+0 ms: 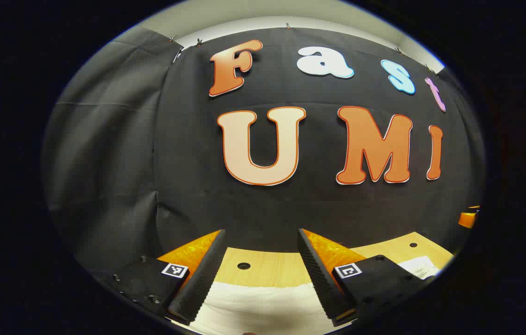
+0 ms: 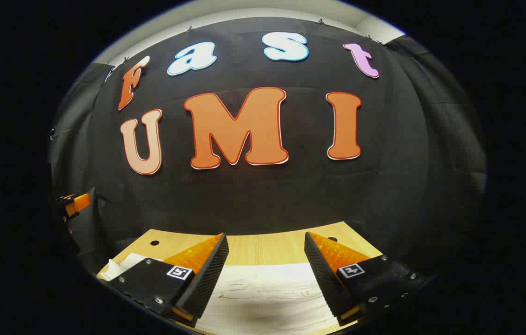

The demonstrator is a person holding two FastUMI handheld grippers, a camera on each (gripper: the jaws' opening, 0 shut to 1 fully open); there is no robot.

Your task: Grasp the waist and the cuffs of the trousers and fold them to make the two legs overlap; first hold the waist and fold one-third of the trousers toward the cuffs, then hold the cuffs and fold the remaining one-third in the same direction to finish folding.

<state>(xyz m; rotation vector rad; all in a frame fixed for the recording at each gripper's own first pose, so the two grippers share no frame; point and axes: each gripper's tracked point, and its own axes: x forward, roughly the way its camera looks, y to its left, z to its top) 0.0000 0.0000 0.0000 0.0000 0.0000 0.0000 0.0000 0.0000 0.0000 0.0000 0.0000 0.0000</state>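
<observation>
Nearest, the left gripper (image 1: 261,274) and right gripper (image 2: 266,279) both hover with fingers spread wide, empty, above the white soft-cloth trousers (image 2: 263,298) lying flat on the pale wooden table (image 2: 263,249). The fabric looks light and limp, likely to sag, so pinching waist and cuff edges seems best.

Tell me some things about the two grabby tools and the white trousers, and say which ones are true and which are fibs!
1. The left hand-held gripper is open. True.
2. The right hand-held gripper is clamped on the trousers. False: its fingers stand apart with white trousers lying below, not pinched.
3. The trousers rest on a wooden table. True.
4. The table has no holes. False: a round hole shows in the left gripper view.
5. The trousers are black. False: they are white.
</observation>
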